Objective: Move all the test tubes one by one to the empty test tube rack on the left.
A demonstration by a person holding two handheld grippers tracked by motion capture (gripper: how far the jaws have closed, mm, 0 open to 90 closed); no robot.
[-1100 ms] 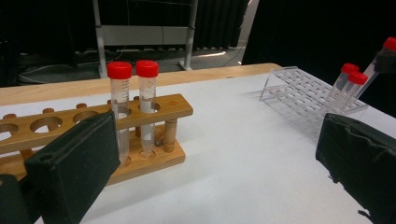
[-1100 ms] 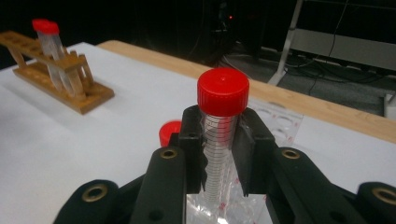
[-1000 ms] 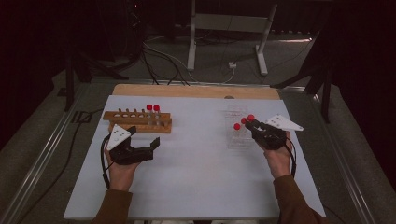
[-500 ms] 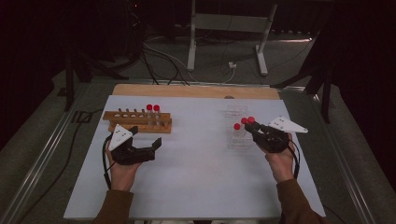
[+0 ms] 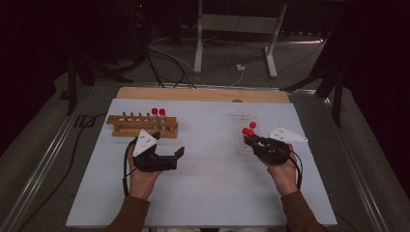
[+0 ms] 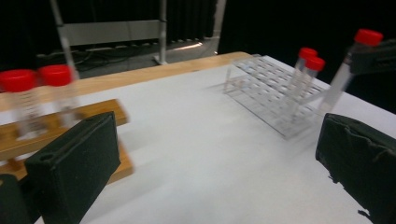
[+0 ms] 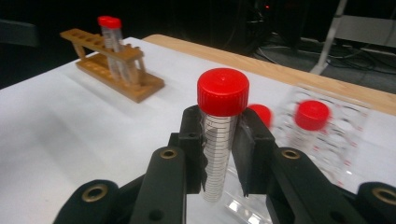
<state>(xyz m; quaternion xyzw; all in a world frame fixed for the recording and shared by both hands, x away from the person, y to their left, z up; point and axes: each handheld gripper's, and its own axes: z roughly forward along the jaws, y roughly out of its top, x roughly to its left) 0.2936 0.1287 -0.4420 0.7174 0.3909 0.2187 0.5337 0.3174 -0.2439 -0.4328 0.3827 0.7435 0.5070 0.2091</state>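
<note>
My right gripper is shut on a clear graduated tube with a red cap and holds it upright just in front of the clear plastic rack. Two more red-capped tubes stand in that rack. In the high view the right gripper sits at the rack's near edge. My left gripper is open with nothing between its jaws, just in front of the wooden rack. Two red-capped tubes stand at that rack's right end. In the left gripper view the open pads frame bare table.
The white tabletop spreads between the two racks. A wooden strip runs along its far edge. Behind the table a metal stand and cables sit on the dark floor. A cable trails from the left gripper.
The left gripper has slid a little to the right along the front of the wooden rack, still open. The right gripper has kept its place with the tube.
</note>
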